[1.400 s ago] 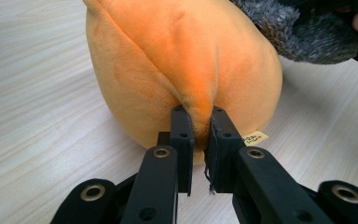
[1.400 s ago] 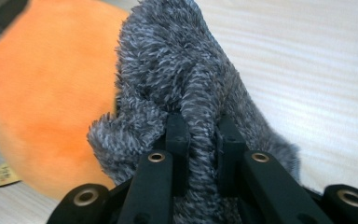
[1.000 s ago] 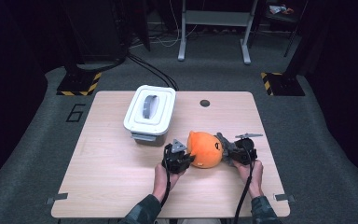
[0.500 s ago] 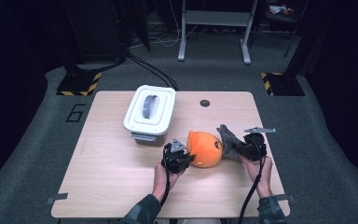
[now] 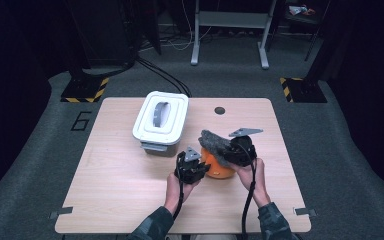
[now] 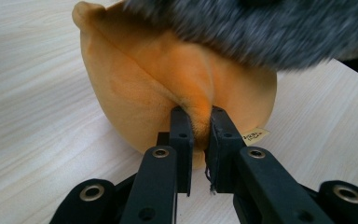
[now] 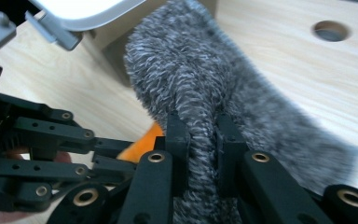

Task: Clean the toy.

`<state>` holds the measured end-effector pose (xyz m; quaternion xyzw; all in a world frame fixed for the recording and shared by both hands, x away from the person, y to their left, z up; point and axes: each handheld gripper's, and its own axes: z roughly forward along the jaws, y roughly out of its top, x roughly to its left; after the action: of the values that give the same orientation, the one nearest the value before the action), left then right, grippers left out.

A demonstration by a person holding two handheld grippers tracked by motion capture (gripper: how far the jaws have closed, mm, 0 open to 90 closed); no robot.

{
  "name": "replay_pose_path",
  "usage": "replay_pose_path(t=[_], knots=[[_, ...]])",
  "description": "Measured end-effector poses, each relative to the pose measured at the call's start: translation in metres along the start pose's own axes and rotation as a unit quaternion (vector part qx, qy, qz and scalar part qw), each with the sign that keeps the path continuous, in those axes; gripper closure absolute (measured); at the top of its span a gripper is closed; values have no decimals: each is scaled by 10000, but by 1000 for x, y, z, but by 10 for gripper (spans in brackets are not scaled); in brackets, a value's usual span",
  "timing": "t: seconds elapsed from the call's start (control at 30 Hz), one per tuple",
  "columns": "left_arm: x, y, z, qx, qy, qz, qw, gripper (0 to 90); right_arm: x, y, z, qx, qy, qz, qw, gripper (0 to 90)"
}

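The right gripper (image 7: 200, 135) is clamped on a fold of grey fuzzy fabric (image 7: 223, 88) — the fur bulges up between its two black jaws and spreads out beyond them, toward the white box. A second ago this gripper sat low at the right side of the orange plush, with little grey showing; half a second ago it had begun to lift; now, in the high view, the right gripper (image 5: 236, 152) is raised and the grey fabric (image 5: 215, 142) stands up over the top of the orange plush (image 5: 219, 169). My reading: the grey piece is being peeled or pulled away from the orange one, and that pull is well under way but not finished (whether the two are stitched together, I cannot tell).

The left gripper (image 6: 196, 135) is pinched tight on a tuck of the orange plush (image 6: 149, 93), low on its side, just above the table (image 6: 28, 116). It has kept its place over the same second — an anchor, it seems, while the other hand pulls. The plush rests on the table, its small label at the far side, grey fur hanging over it from above.

Beyond them, the white box (image 5: 161, 118) with its lid on sits just behind and to the left, apart from both grippers.
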<state>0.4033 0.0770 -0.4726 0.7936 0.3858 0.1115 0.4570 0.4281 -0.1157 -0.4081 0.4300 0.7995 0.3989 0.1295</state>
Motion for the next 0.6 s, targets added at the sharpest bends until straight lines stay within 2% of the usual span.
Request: replay_pose_path(t=[0.17, 0.3, 0.37, 0.47, 0.53, 0.6], knots=[[2, -1, 1, 40, 26, -71, 10000, 804, 5, -6, 10, 75, 80, -36, 9999, 793], [5, -5, 1, -9, 140, 25, 9999, 558, 0, -9, 15, 97, 87, 39, 9999, 795], [7, -7, 3, 17, 155, 104, 9998, 487, -3, -10, 18, 88, 127, 113, 9998, 795], [5, -10, 6, 46, 148, 304, 9994, 466, -5, -8, 19, 85, 128, 111, 9998, 795], [3, -10, 8, 46, 216, 448, 9988, 478, -6, -7, 20, 91, 112, 97, 9998, 795], [1, -9, 9, 8, 267, 581, 9980, 531, -7, -7, 20, 111, 117, 138, 9998, 795]])
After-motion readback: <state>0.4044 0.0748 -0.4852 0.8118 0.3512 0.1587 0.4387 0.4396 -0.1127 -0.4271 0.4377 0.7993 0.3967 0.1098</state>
